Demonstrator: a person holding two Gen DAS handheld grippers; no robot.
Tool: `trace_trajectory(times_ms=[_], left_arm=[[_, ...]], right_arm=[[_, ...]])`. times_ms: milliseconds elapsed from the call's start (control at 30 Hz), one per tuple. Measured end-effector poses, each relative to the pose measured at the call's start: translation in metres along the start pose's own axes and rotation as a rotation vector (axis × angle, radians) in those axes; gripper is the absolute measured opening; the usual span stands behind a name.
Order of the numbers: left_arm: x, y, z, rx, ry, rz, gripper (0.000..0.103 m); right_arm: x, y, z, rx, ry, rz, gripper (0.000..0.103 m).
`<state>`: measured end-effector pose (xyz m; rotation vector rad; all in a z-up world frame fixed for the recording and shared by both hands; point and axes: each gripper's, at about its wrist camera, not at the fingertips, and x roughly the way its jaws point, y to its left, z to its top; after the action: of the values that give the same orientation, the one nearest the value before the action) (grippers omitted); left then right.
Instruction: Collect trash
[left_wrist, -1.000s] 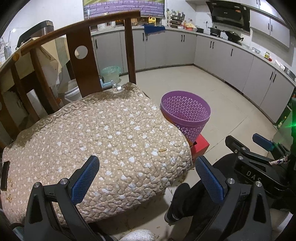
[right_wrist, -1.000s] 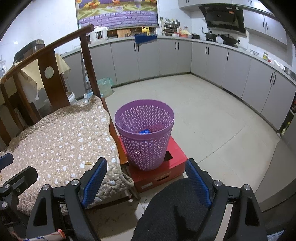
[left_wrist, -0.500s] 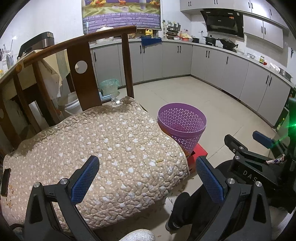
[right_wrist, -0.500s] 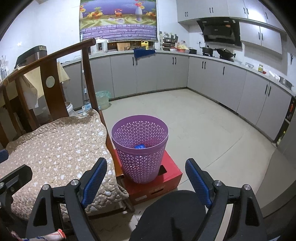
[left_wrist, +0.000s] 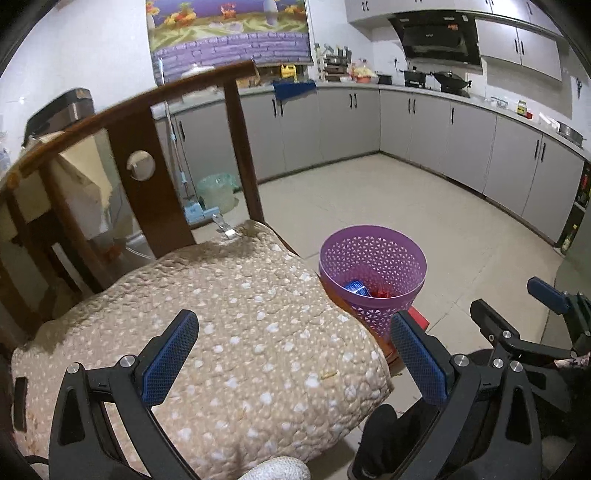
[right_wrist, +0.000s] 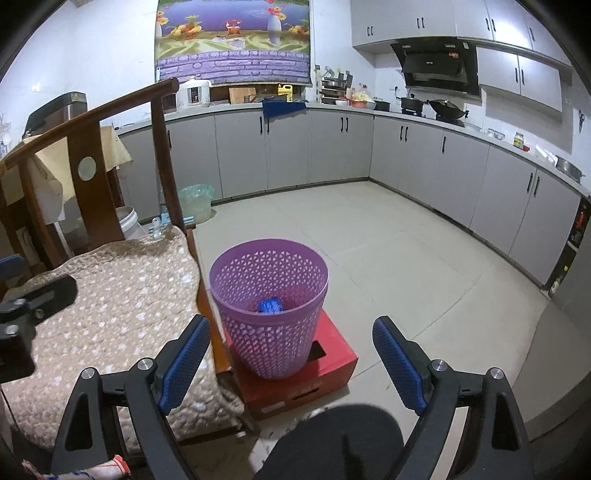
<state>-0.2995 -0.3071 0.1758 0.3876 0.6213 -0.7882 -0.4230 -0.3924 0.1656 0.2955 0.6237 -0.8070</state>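
A purple mesh basket (right_wrist: 273, 350) stands on a red box (right_wrist: 332, 363) on the floor beside a chair. A blue wrapper (right_wrist: 270, 306) lies at its bottom. In the left wrist view the basket (left_wrist: 369, 317) also holds the blue wrapper (left_wrist: 356, 287) and something red (left_wrist: 380, 294). My left gripper (left_wrist: 293, 354) hangs open over the chair's quilted cushion (left_wrist: 221, 332), with nothing between its fingers. A small yellowish scrap (left_wrist: 328, 374) lies on the cushion's front right. My right gripper (right_wrist: 291, 363) is short of the basket, its jaws opening and empty.
The wooden chair back (left_wrist: 140, 192) rises behind the cushion. Grey cabinets (right_wrist: 406, 158) line the far walls beyond a tiled floor (right_wrist: 406, 258). A green-lined bin (right_wrist: 195, 203) and a white bucket (right_wrist: 127, 221) stand behind the chair. A person's dark knee (right_wrist: 332, 443) fills the bottom.
Both grippers have drawn back from the basket and tilted up, so more of the room shows. The left one now sees into the basket.
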Motion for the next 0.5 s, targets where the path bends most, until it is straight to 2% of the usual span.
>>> trace_trajectory(times_ms=[300, 500], left_arm=[[0.042, -0.002, 0.012, -0.012, 0.051, 0.006, 0.103], [0.068, -0.012, 0.013, 0.02, 0.098, 0.011, 0.103]], right_arm=[[0.05, -0.012, 0.008, 0.035, 0.03, 0.006, 0.092], [0.073, -0.02, 0.004, 0.066, 0.058, -0.002, 0.092]])
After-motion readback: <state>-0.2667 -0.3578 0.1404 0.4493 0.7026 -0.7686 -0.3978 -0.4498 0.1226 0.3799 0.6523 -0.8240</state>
